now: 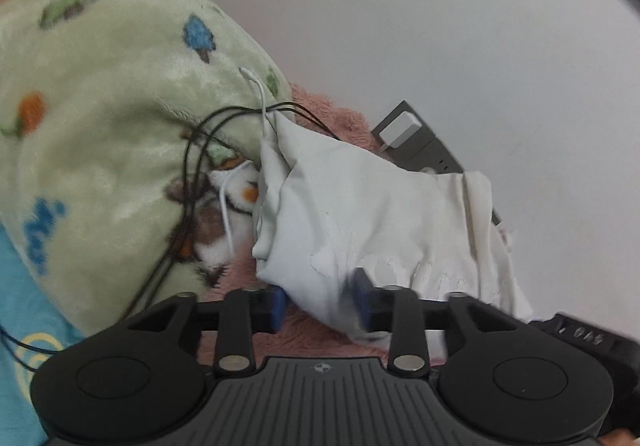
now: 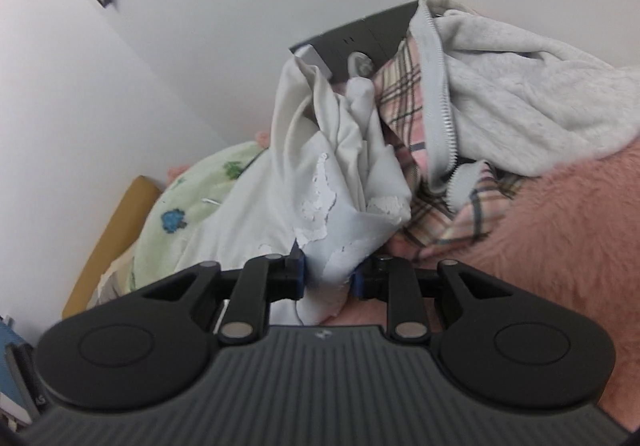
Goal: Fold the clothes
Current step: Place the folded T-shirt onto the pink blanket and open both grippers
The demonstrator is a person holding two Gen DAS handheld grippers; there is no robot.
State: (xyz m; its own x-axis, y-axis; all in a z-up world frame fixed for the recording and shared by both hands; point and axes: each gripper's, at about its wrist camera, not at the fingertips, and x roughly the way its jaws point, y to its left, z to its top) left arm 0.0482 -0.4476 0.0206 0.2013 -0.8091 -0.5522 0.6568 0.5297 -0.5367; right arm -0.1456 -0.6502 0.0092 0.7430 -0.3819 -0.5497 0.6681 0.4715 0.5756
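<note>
A crumpled white garment (image 1: 360, 213) with a cracked white print lies bunched on a fluffy pink bed cover (image 1: 320, 109). My left gripper (image 1: 320, 302) is shut on its lower edge, with cloth filling the gap between the blue pads; the right-hand pad (image 1: 360, 298) is blurred. In the right wrist view the same white garment (image 2: 340, 165) rises in folds, and my right gripper (image 2: 329, 276) is shut on a bunched corner of it between its blue pads.
A green printed fleece blanket (image 1: 100, 105) lies left, with black cables (image 1: 192, 149) and a white cable (image 1: 262, 101) over it. A grey power strip (image 1: 420, 149) sits against the white wall. A pink plaid garment (image 2: 400, 93) and a white zip fleece (image 2: 520, 93) lie beside it.
</note>
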